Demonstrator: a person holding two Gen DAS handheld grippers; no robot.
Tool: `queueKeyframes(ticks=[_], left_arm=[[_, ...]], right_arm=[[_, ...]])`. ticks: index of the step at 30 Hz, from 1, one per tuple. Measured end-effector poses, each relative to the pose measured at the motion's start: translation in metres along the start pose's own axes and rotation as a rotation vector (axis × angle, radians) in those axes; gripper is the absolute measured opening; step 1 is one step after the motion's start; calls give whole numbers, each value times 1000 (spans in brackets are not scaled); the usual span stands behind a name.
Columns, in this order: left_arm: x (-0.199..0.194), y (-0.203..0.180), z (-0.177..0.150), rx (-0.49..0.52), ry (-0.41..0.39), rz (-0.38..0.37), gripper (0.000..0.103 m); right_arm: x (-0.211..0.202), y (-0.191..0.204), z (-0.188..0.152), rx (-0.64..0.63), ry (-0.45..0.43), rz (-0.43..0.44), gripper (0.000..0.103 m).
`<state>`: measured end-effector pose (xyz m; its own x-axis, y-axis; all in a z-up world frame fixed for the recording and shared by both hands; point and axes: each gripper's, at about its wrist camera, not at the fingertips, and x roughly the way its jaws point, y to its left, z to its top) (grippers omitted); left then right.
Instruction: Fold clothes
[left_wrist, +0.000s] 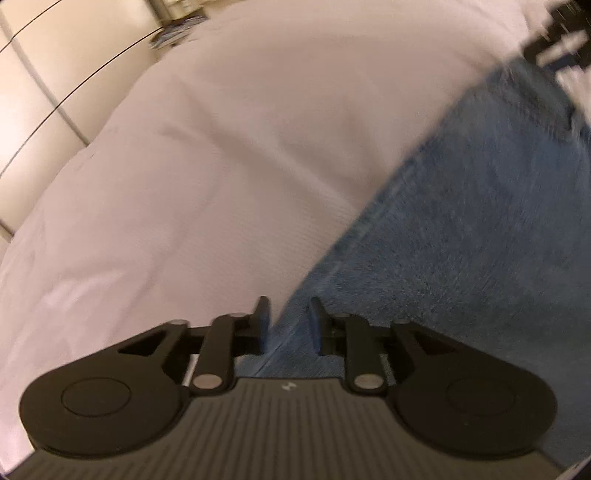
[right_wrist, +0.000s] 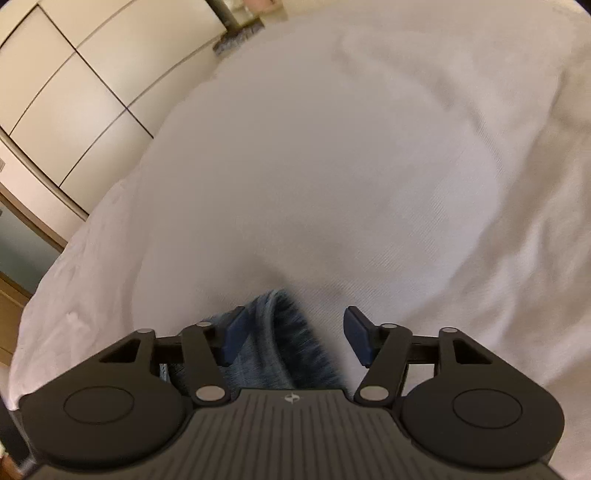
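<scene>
We have our blue jeans (left_wrist: 461, 229) lying flat on the white bed sheet (left_wrist: 207, 155), so we can fold them neatly. Our left tool (left_wrist: 289, 325) is a little bit spread over the long edge of the jeans and is not pinching them. Our right tool (right_wrist: 293, 334) is spread wide around a curled end of the jeans, and it is not squeezing either.
</scene>
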<state>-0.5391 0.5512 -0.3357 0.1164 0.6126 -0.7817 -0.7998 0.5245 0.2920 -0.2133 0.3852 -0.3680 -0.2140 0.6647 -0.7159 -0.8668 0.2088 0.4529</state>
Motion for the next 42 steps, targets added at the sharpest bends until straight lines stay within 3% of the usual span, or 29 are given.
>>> queueKeyframes(ticks=[3, 6, 10, 13, 16, 19, 20, 22, 23, 26, 28, 30, 31, 34, 35, 38, 42], left_arm=[[-39, 35, -17, -163, 35, -3, 34], [-91, 62, -65, -379, 108, -1, 34], [-167, 42, -157, -654, 250, -1, 34], [-224, 17, -236, -942, 361, -6, 34], [-274, -6, -300, -1205, 424, 74, 35], [-306, -19, -342, -1373, 429, 161, 37], [-312, -18, -351, -1404, 425, 189, 39], [-314, -18, -364, -1450, 419, 244, 41], [-313, -19, -370, -1457, 424, 261, 40], [-315, -21, -382, -1439, 433, 280, 39], [-314, -15, -376, -1406, 433, 281, 39], [-317, -4, -368, -1416, 372, 258, 39], [-319, 4, -364, -1417, 342, 251, 40], [-321, 42, -355, -1419, 246, 257, 46], [-319, 55, -356, -1412, 222, 258, 47], [-299, 111, -367, -1422, 162, 247, 47], [-262, 192, -395, -1510, 97, 274, 49]], right_arm=[[-38, -13, -7, 13, 2, -19, 71], [-86, -34, -35, 32, 35, -56, 71], [-148, -72, -90, 138, 101, -149, 72], [-174, -102, -145, 301, 185, -166, 72], [-181, -115, -188, 422, 242, -123, 72], [-163, -111, -206, 463, 256, -80, 73], [-156, -109, -210, 466, 255, -72, 71], [-146, -101, -208, 433, 257, -100, 35], [-146, -97, -203, 406, 266, -102, 8], [-152, -70, -191, 234, 270, -175, 7], [-147, -66, -189, 193, 319, -206, 14], [-143, -64, -185, 177, 376, -274, 59], [-146, -57, -178, 171, 361, -331, 67], [-162, -30, -166, 153, 246, -517, 72], [-168, -22, -166, 164, 198, -536, 73], [-176, 6, -173, 195, 103, -510, 75], [-162, 56, -197, 173, 121, -420, 76]])
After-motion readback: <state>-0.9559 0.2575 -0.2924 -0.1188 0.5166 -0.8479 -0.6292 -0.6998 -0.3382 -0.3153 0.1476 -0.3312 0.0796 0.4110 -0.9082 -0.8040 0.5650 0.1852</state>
